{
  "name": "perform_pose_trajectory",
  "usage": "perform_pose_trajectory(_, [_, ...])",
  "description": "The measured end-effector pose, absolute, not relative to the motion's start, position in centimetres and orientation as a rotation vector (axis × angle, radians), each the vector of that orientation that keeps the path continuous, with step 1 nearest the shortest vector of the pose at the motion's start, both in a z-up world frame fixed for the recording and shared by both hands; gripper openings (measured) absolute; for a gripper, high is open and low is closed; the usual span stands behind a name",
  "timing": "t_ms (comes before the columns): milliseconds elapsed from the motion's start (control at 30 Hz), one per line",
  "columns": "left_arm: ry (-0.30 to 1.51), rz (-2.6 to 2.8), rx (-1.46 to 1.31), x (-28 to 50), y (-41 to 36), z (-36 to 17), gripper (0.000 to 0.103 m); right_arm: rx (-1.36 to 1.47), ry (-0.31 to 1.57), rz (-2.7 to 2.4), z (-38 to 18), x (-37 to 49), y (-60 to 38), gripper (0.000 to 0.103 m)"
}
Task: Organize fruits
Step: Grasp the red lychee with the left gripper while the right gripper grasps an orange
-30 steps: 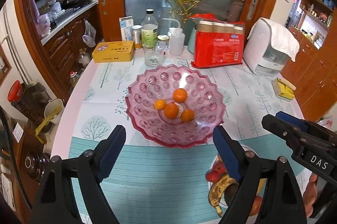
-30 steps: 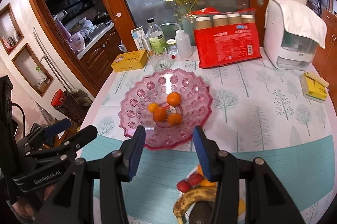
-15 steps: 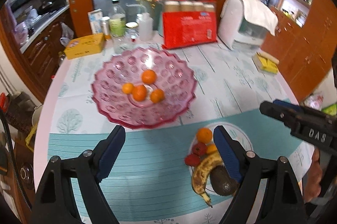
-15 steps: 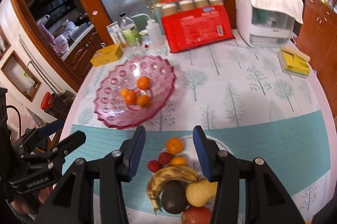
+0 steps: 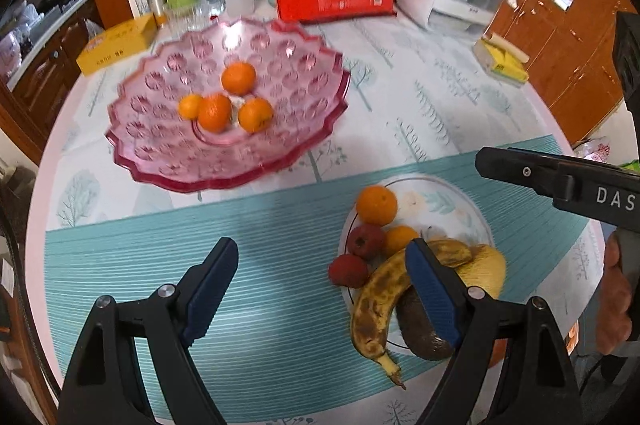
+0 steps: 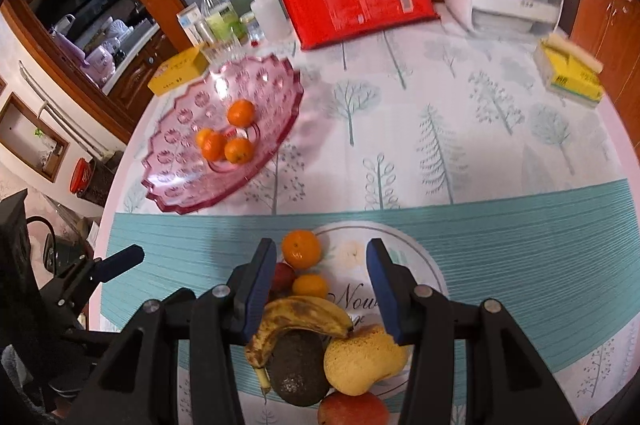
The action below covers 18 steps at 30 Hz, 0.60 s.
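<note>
As both hands have sunk toward the white plate [image 6: 420,265] of mixed fruit, the right gripper [image 6: 321,291] (jaws apart, empty) hovers over its tangerine [image 6: 301,248]; the left gripper [image 5: 316,289] gapes wide, empty.

Four oranges [image 5: 228,101] in pink bowl [image 5: 160,161] (mixed fruit [image 6: 320,329] on plate [image 6: 420,265])

Your left gripper [image 5: 316,285] hangs open over the desk [image 5: 420,113], beside the plate [image 5: 452,201] holding a banana [image 5: 376,301].
</note>
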State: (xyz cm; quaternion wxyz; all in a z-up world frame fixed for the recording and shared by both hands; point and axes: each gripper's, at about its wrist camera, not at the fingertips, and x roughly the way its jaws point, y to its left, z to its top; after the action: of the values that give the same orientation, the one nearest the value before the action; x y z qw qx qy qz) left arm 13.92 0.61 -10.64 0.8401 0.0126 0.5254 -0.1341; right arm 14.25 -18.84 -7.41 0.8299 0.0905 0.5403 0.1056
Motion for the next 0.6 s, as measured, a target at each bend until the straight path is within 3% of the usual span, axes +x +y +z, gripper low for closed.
perform_pose_trajectory(200, [1.177, -0.268, 0.04, 15.3, 0.1, -13.9, 0.085, 0.206, 1.228, 0.265, -10.2, 15.9, -18.0, 0.048])
perform_pose_trajectory(367, [1.242, -0.288, 0.025, 16.1, -0.2, -16.7, 0.069, 0.201, 1.297, 0.309, -12.8, 17.5, -16.8, 0.047])
perform_pose_trajectory(600, [1.298, -0.336, 0.002, 16.4, -0.3, -18.6, 0.062, 0.199, 1.361, 0.337, -15.5, 19.4, -15.1, 0.047])
